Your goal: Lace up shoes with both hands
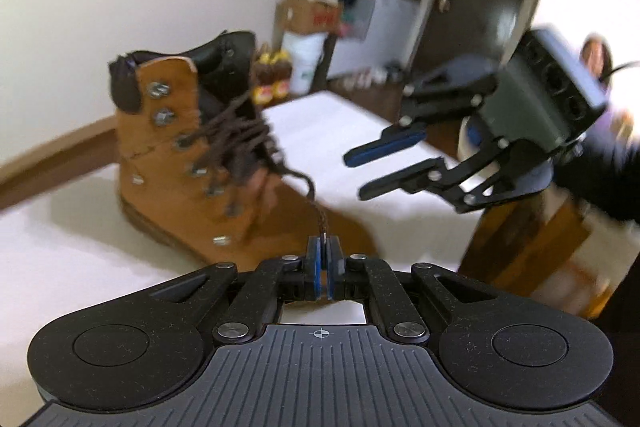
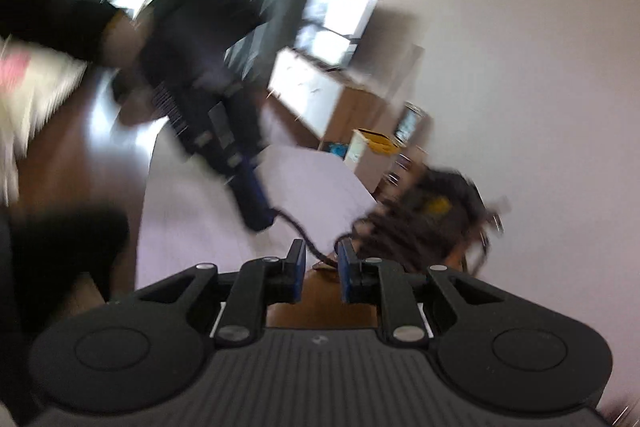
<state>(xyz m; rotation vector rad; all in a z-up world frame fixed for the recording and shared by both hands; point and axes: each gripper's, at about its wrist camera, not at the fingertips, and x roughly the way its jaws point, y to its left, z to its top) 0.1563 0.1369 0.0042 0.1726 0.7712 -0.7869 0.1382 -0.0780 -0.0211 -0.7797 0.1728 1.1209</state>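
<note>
White table w/ a tan lace-up boot standing upright directly on it.

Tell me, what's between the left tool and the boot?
In the left wrist view, only the brown lace runs from the shut left tool up to the boot.

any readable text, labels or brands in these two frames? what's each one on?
None can be read.
Cardboard box: red print, too blurred to read.
White bucket: a dark mark, too small to read.
Boot: no label shows.
Right wrist view: motion blur throughout; the yellow patch on the boot shows no legible letters.
</note>
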